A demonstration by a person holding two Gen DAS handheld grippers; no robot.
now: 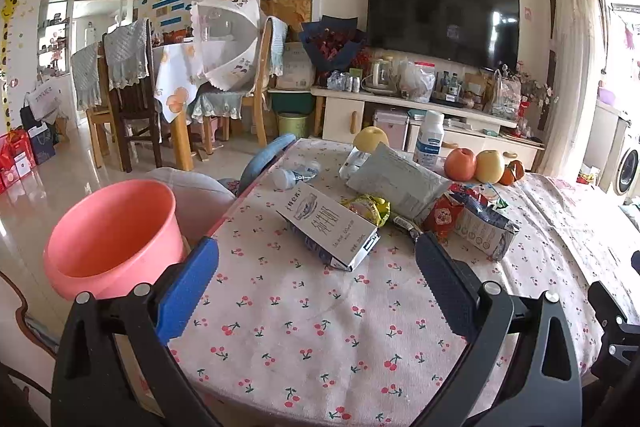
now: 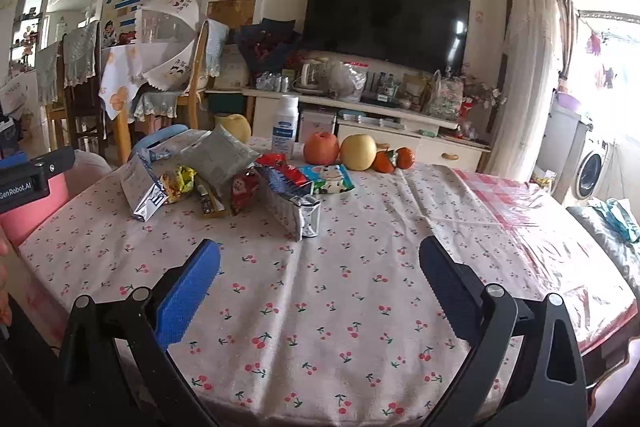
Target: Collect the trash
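Observation:
Trash lies heaped mid-table: a grey milk carton (image 1: 332, 223) (image 2: 142, 189), a yellow wrapper (image 1: 368, 207) (image 2: 180, 181), a grey mailer pouch (image 1: 400, 183) (image 2: 218, 157), a red snack bag (image 1: 442, 217) (image 2: 244, 189), a foil bag (image 1: 486, 229) (image 2: 292, 207) and a crushed clear bottle (image 1: 296, 175). A pink bucket (image 1: 116, 235) (image 2: 36, 207) stands off the table's left edge. My left gripper (image 1: 316, 263) is open and empty, short of the carton. My right gripper (image 2: 320, 267) hovers open and empty above the cloth, nearer than the foil bag.
Apples (image 1: 460, 163) (image 2: 320, 147), pears (image 2: 358, 151), oranges and a white bottle (image 1: 429, 137) (image 2: 286, 127) stand behind the trash. The cherry-print tablecloth (image 1: 320, 327) (image 2: 320, 327) covers the table. Chairs, a dining table and a TV cabinet are beyond.

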